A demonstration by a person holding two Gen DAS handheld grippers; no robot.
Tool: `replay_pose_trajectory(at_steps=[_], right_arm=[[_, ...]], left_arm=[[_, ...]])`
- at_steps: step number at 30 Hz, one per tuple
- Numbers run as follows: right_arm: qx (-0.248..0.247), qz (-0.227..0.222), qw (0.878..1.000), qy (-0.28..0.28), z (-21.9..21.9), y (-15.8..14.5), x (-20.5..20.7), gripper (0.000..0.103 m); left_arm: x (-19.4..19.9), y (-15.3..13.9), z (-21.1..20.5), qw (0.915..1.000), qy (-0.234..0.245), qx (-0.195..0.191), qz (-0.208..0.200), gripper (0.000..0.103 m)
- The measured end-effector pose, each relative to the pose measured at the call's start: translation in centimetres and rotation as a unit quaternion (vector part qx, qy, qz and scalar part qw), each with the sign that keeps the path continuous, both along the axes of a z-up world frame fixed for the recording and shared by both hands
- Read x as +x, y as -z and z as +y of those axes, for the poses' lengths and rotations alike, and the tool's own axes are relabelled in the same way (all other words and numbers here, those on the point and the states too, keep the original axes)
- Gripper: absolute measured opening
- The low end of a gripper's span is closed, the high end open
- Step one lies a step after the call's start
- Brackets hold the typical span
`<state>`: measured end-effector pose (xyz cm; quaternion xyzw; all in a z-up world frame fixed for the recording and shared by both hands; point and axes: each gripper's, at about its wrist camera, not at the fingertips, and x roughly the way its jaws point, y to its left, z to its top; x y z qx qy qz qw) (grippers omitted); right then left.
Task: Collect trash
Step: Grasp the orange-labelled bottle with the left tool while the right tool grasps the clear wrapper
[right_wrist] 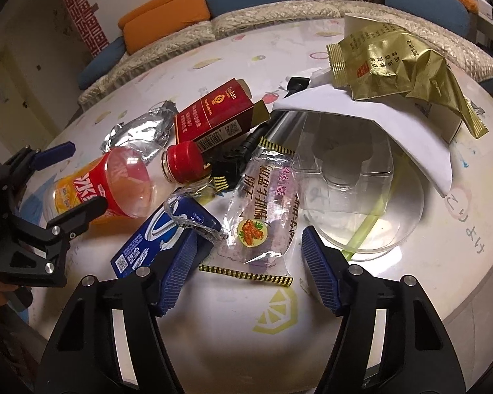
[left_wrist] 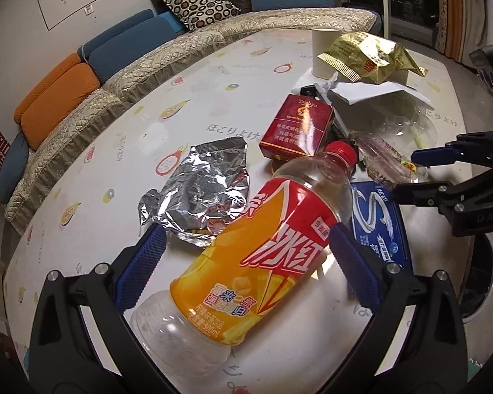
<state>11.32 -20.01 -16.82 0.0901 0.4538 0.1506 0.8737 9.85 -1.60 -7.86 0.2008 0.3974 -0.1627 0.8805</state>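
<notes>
An empty plastic bottle (left_wrist: 263, 246) with an orange-red label and red cap lies on the round table (left_wrist: 121, 131). My left gripper (left_wrist: 243, 256) is open with a blue pad on each side of the bottle's middle; it also shows in the right wrist view (right_wrist: 72, 180). My right gripper (right_wrist: 246, 269) is open, its pads either side of a clear snack wrapper (right_wrist: 263, 210). It also shows at the right of the left wrist view (left_wrist: 414, 174). Nearby lie a blue gum pack (right_wrist: 161, 236), a red cigarette box (right_wrist: 213, 118), a silver foil bag (left_wrist: 197, 197) and a gold bag (right_wrist: 394, 65).
A clear plastic dish (right_wrist: 361, 197) with a green straw sits under white paper (right_wrist: 378, 124). A white paper cup (left_wrist: 325, 52) stands at the table's far side. A quilted sofa (left_wrist: 82, 115) with blue and orange cushions curves behind the table.
</notes>
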Motion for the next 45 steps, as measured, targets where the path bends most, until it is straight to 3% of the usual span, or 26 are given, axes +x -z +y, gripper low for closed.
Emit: replay_pose_trajectory(at_steps=[6, 11, 16, 18, 21, 24, 29, 30, 32, 33, 37, 38, 39, 41, 45], right_arm=[[0.024, 0.009, 1.0, 0.004, -0.9, -0.1, 0.1, 0.05], [0.032, 0.004, 0.999, 0.018, -1.8, -0.3, -0.3, 0.044], [0.042, -0.004, 0.999, 0.025, -2.9, -0.8, -0.8, 0.041], [0.042, -0.009, 0.999, 0.024, -3.1, -1.1, -1.2, 0.04], [0.042, -0.011, 0.999, 0.026, -3.3, -1.4, -1.6, 0.038], [0.044, -0.011, 0.998, 0.031, -3.6, -1.6, -2.0, 0.026], [0.047, -0.01, 0.998, 0.034, -4.3, -1.9, -2.6, 0.022], [0.048, -0.012, 0.998, 0.035, -4.4, -2.0, -2.7, 0.006], [0.056, -0.012, 0.998, 0.037, -4.7, -2.1, -2.8, 0.003], [0.061, -0.011, 0.997, 0.038, -4.8, -2.1, -2.9, 0.003], [0.061, -0.01, 0.997, 0.039, -5.1, -2.2, -3.2, 0.003], [0.062, -0.011, 0.997, 0.039, -5.1, -2.2, -3.3, 0.003], [0.062, -0.011, 0.997, 0.04, -5.1, -2.2, -3.4, 0.003], [0.065, -0.009, 0.997, 0.037, -5.2, -2.2, -3.5, 0.003], [0.066, -0.008, 0.997, 0.032, -5.2, -2.1, -3.6, 0.003]], left_arm=[[-0.2, 0.7, -0.5, 0.9992, 0.031, -0.01, 0.026, 0.081], [0.0, 0.3, 0.3, 0.9979, 0.028, -0.043, 0.04, 0.072], [-0.3, 0.0, 0.0, 0.9978, 0.038, -0.042, 0.036, 0.06], [-0.6, -0.6, -0.1, 0.9982, 0.039, -0.041, 0.022, 0.042], [-0.4, -1.0, 0.1, 0.997, 0.031, -0.059, 0.039, 0.04], [-0.6, -1.0, 0.4, 0.9969, 0.025, -0.064, 0.038, 0.04], [-1.1, -1.0, 0.2, 0.9971, 0.025, -0.065, 0.033, 0.037], [-1.2, -1.2, 0.3, 0.9968, 0.024, -0.07, 0.031, 0.024], [-1.3, -1.8, 0.6, 0.9957, 0.021, -0.086, 0.029, 0.008], [-1.2, -1.9, 0.7, 0.9953, 0.018, -0.089, 0.033, 0.005], [-1.3, -1.7, 0.6, 0.996, 0.015, -0.083, 0.031, 0.008], [-1.4, -1.7, 0.6, 0.9961, 0.014, -0.081, 0.031, 0.015], [-1.4, -1.4, 0.5, 0.9964, 0.011, -0.076, 0.034, 0.037], [-1.7, -0.9, 0.4, 0.9976, 0.01, -0.064, 0.027, 0.064], [-1.7, 0.5, 0.3, 0.9982, 0.019, -0.04, 0.041, 0.065]])
